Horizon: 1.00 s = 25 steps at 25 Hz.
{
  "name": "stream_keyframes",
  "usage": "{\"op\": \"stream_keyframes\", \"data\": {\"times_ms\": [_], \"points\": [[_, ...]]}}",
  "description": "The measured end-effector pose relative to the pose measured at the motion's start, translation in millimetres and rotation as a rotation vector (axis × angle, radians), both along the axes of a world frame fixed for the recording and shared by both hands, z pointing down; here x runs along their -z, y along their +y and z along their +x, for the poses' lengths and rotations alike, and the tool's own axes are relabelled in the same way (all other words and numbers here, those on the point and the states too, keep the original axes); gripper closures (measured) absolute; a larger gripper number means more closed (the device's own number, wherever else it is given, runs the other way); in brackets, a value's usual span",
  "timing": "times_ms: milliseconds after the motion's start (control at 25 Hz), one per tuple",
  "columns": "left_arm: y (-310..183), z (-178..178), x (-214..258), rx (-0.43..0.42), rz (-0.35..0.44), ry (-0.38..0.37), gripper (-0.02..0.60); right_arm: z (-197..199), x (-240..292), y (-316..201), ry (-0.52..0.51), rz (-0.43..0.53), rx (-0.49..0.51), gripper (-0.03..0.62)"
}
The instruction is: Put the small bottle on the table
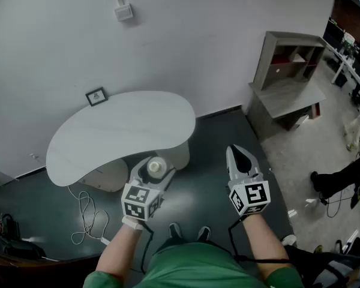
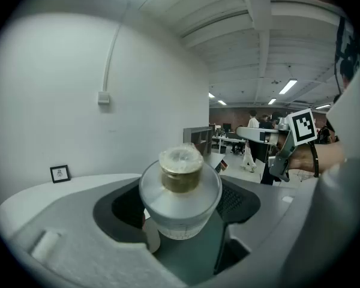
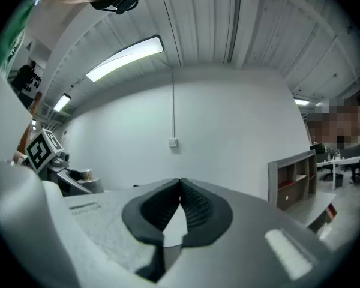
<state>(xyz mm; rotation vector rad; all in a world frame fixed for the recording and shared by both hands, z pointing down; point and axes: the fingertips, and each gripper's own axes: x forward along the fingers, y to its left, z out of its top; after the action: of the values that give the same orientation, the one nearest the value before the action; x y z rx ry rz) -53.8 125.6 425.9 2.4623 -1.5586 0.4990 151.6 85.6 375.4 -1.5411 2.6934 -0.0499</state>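
A small clear bottle (image 2: 180, 198) with a gold cap stands upright between the jaws of my left gripper (image 1: 154, 174), which is shut on it with the jaws wide around its body. In the head view the small bottle (image 1: 156, 166) hangs just off the near edge of the white kidney-shaped table (image 1: 114, 137), above the dark floor. The same table (image 2: 54, 188) stretches to the left in the left gripper view. My right gripper (image 1: 240, 159) floats to the right over the floor, shut, its black pads meeting at the tips with nothing between them (image 3: 179, 188).
A small framed picture (image 1: 96, 96) stands at the table's far edge by the white wall. A grey shelf unit (image 1: 286, 71) stands at the right. White cables (image 1: 87, 218) lie on the floor at the left. A person's legs (image 1: 342, 179) are at the far right.
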Motion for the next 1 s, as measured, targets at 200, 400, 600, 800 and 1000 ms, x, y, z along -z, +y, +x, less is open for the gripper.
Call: {"op": "stream_keyframes", "data": {"times_ms": [200, 400, 600, 800, 1000], "points": [[12, -16, -11, 0.021, -0.004, -0.031, 0.236, -12, -13, 12, -0.009, -0.014, -0.011, 0.592], [23, -22, -12, 0.029, 0.002, -0.043, 0.236, -21, -18, 26, -0.037, -0.034, -0.004, 0.592], [26, -20, -9, 0.051, 0.015, -0.037, 0.236, -16, -14, 31, -0.042, -0.028, 0.011, 0.592], [29, -15, -13, 0.066, 0.017, -0.034, 0.236, -10, -15, 28, -0.045, -0.040, 0.018, 0.592], [17, -26, -19, 0.094, 0.010, -0.034, 0.236, -16, -19, 19, -0.035, -0.044, 0.026, 0.592]]}}
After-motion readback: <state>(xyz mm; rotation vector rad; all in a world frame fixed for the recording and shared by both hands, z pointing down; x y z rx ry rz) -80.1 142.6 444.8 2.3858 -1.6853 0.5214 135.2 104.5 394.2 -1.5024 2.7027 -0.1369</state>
